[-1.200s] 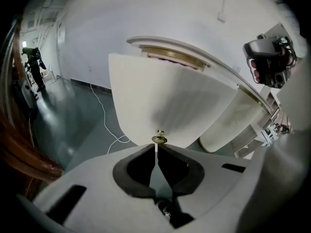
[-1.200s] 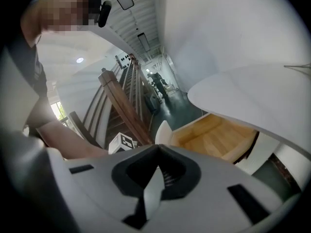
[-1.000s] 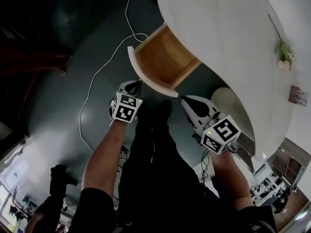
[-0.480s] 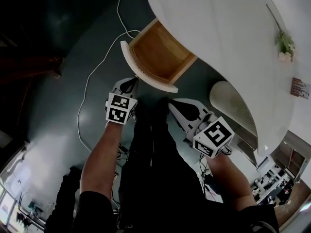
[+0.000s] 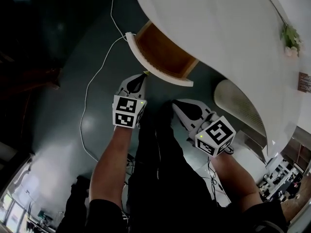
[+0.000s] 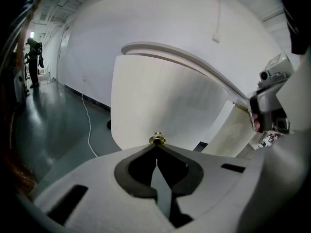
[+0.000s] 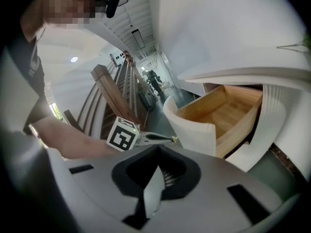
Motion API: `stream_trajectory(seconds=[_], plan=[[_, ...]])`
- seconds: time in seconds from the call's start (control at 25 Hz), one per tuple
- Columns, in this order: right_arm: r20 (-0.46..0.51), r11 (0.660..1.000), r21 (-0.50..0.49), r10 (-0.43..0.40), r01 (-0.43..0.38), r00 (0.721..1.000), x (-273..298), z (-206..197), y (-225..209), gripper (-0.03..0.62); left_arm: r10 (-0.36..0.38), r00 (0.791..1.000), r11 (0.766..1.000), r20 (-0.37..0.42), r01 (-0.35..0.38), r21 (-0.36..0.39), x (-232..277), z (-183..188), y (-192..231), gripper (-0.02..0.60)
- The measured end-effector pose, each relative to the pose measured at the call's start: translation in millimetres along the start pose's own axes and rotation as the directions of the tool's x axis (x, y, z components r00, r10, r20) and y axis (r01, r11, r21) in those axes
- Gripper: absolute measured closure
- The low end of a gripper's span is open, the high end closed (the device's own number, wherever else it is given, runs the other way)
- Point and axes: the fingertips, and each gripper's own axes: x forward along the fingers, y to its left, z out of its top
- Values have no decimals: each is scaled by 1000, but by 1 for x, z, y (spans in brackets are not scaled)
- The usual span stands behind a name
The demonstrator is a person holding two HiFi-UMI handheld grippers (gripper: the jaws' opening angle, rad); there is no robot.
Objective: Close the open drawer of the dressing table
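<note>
Since a second ago the wood-lined drawer (image 5: 164, 52) with the curved white front has slid further in under the white round-edged dressing table (image 5: 218, 28), and the left gripper (image 5: 144, 75) has gone forward with it. Nearest the body, the right gripper (image 5: 176, 104) hangs short of the drawer front and to its right, its jaws together on nothing. Ahead of it, the left gripper's jaws are also pressed together. Their tips bear on the small brass knob (image 6: 157, 140) in the middle of the drawer front rather than clamping it. By my reading the closing push is in hand and well along, but a strip of the wooden inside is not yet covered, so the drawer is not yet home. The next move calls for a straight push along the drawer's run, with the tips kept centred, since closed tips on a small round knob could slide off sideways. The push should ease off as the front meets the table. What shows of the drawer's inside is bare wood with nothing in it; its back part is hidden under the top. Further off, a thin white cable (image 5: 92, 81) trails over the dark floor (image 5: 58, 106), a ribbed white rounded piece (image 5: 238, 106) stands to the right, and a pale flower sprig (image 5: 290, 34) lies on the tabletop.
</note>
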Motion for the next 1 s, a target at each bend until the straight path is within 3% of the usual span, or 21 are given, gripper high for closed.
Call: stream_trajectory(seconds=[0.28,0.52,0.72,1.0], plan=[[26,1000,23,-20,20,999,10,-2,-26,588,-30,999,998,13,30,55,32,24,-4,571],[28,997,30,-70,69,997,8,-9,-55,588,-42,999,999,32,40,34,48,38,-5,571],[35,996,41,-81,79,996,3,-10,-63,588,-50,998,997,26,49,63,60,46,-7,571],[23,994,-2,-109,109,994,-12,-15,-71,588,-59,997,996,58,55,64,82,64,-9,571]])
